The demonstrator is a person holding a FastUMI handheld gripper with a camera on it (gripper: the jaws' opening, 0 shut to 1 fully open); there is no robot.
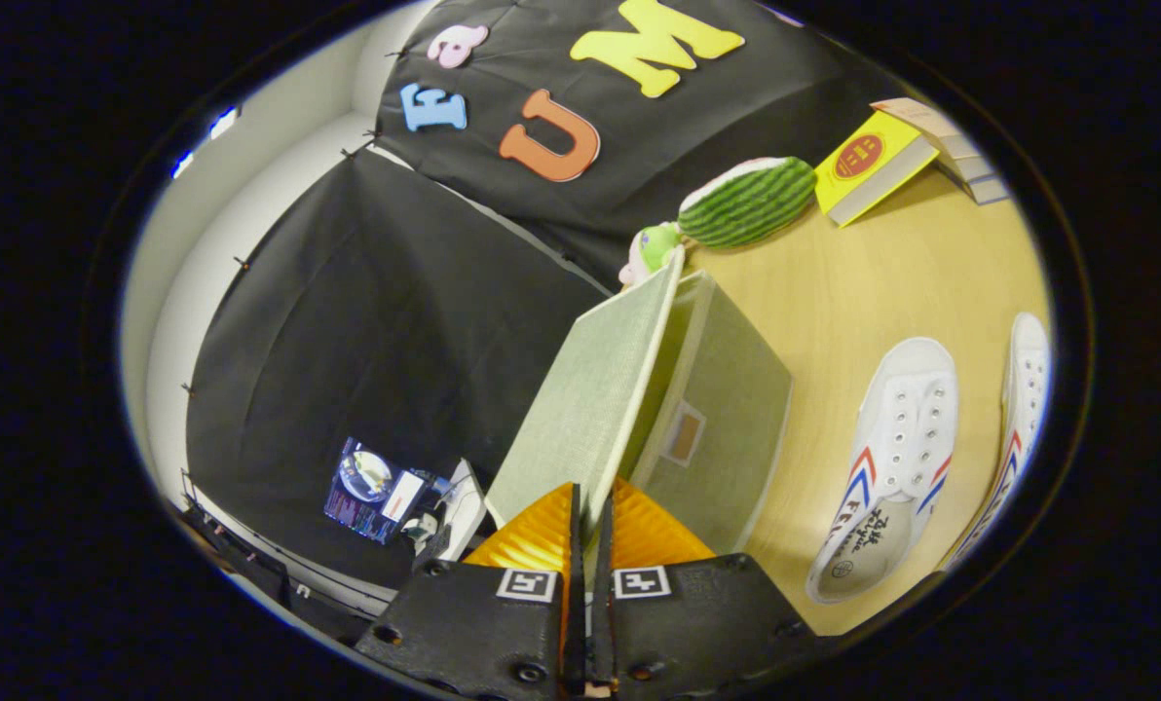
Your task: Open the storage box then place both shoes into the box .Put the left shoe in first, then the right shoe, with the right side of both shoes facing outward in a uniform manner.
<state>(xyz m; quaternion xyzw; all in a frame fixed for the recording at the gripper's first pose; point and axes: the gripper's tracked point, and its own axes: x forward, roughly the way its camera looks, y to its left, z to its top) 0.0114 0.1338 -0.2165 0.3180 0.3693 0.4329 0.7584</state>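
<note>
A pale green fabric storage box [727, 428] stands on the wooden table [853, 282]. Its lid [595, 389] is swung up, standing nearly on edge above the box. My gripper [588, 526] is shut on the lid's near edge, with one orange finger [537, 540] on each side of the thin panel. Two white canvas shoes with red and blue stripes lie to the right of the box. The nearer shoe [892, 458] shows its laces and insole. The farther shoe [1019, 409] lies beside it, partly cut off.
Behind the box sit a watermelon-patterned plush [748, 200] and a small green toy [651, 251]. A yellow book [873, 166] leans on stacked books [960, 151] at the table's back. A screen and devices [386, 492] stand to the left, off the table.
</note>
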